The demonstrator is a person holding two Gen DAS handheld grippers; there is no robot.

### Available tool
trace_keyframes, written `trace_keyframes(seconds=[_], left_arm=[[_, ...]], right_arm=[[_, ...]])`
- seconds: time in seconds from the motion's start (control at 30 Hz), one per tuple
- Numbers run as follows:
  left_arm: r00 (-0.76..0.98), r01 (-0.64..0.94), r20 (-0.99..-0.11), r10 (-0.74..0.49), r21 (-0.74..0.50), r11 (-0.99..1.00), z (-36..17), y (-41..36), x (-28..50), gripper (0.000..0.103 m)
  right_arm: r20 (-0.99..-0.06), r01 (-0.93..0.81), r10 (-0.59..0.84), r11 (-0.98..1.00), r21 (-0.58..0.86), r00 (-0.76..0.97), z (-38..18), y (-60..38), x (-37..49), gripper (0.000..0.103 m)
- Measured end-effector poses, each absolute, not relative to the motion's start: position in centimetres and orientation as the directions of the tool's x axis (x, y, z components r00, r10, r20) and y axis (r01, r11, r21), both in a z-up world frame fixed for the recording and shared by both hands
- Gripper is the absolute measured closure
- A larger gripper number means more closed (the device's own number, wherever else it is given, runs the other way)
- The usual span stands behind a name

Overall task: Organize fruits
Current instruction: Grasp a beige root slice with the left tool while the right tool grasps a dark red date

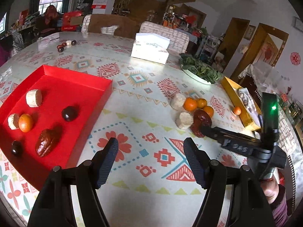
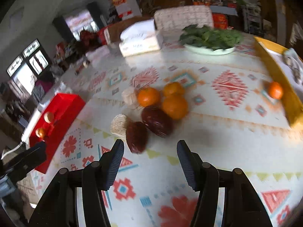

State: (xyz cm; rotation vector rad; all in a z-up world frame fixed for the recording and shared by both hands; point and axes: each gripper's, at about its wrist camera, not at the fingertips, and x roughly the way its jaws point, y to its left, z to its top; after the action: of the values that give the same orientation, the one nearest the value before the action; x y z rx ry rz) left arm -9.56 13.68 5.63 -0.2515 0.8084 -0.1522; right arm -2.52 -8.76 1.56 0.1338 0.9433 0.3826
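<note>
Left gripper (image 1: 150,151): jaws apart, nothing between them, ribbed dark pads over bare patterned tablecloth (image 1: 151,87). Right gripper (image 2: 150,152): jaws apart too, empty; view blurred.

Red tray (image 1: 62,87), shallow, matte card-like walls, sits up-left of the left jaws. Inside: two pale rough cylinders, cork-like (image 1: 34,98), one small orange (image 1: 25,123) touching the lower cylinder, two glossy dark round fruits (image 1: 69,113), one wrinkled red-brown oblong date (image 1: 46,144).

Loose pile on the cloth, just ahead of the right jaws: two wrinkled dark red dates, the nearer one (image 2: 136,137) close to the left pad tip, the other (image 2: 157,122) behind it; three smooth oranges (image 2: 175,106) bunched beyond; two pale rough cylinders (image 2: 119,125) on the pile's left side. In the left view the same pile is up-right of the jaws, with the right gripper's black body reaching in to the date.

One more orange (image 2: 275,90) lies far right of the right jaws, against a yellow box (image 2: 280,79). Beyond: white dish of leafy greens (image 2: 210,37), white tissue box (image 2: 140,39).
</note>
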Motion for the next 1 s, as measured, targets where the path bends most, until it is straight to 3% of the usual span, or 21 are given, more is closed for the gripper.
trace_keyframes(seconds=[0.13, 0.17, 0.2, 0.37, 0.7, 0.77, 0.8, 0.83, 1.0], left_arm=[[0.681, 0.025, -0.703, -0.204, -0.256, 0.966, 5.7, 13.9, -8.3, 0.032], [0.68, 0.028, -0.705, -0.202, -0.25, 0.968, 5.7, 13.8, -8.0, 0.032], [0.677, 0.034, -0.708, -0.202, -0.244, 0.969, 5.6, 13.6, -7.5, 0.032], [0.648, 0.081, -0.729, -0.221, -0.223, 0.971, 4.8, 11.9, -5.0, 0.032], [0.579, 0.229, -0.781, -0.234, -0.12, 0.966, 1.8, 4.7, -0.2, 0.032], [0.578, 0.228, -0.79, -0.206, -0.086, 0.97, 1.2, 3.9, 0.5, 0.042], [0.574, 0.227, -0.796, -0.195, -0.074, 0.971, 0.8, 3.7, 0.8, 0.062], [0.581, 0.226, -0.792, -0.185, -0.06, 0.972, 0.8, 3.5, 0.7, 0.072], [0.608, 0.195, -0.769, -0.198, -0.097, 0.976, 1.8, 5.1, -0.8, 0.073]], right_arm=[[-0.77, -0.27, 0.36, 0.93, 0.25, 0.526, 0.8, -7.1, -1.6, 0.05], [-0.768, -0.275, 0.361, 0.929, 0.248, 0.529, 0.7, -6.7, -1.5, 0.057], [-0.767, -0.278, 0.359, 0.93, 0.242, 0.532, 0.6, -6.5, -1.5, 0.07], [-0.753, -0.287, 0.346, 0.934, 0.216, 0.56, 1.2, -6.9, -2.7, 0.071], [-0.694, -0.186, 0.38, 0.922, 0.34, 0.612, 2.4, -12.1, -2.2, 0.071], [-0.692, -0.184, 0.377, 0.923, 0.338, 0.616, 2.4, -12.2, -2.2, 0.071], [-0.69, -0.186, 0.376, 0.923, 0.336, 0.619, 2.5, -12.2, -2.3, 0.071], [-0.687, -0.188, 0.376, 0.923, 0.335, 0.621, 2.5, -12.2, -2.3, 0.071], [-0.68, -0.206, 0.383, 0.922, 0.329, 0.625, 2.7, -11.9, -2.5, 0.071]])
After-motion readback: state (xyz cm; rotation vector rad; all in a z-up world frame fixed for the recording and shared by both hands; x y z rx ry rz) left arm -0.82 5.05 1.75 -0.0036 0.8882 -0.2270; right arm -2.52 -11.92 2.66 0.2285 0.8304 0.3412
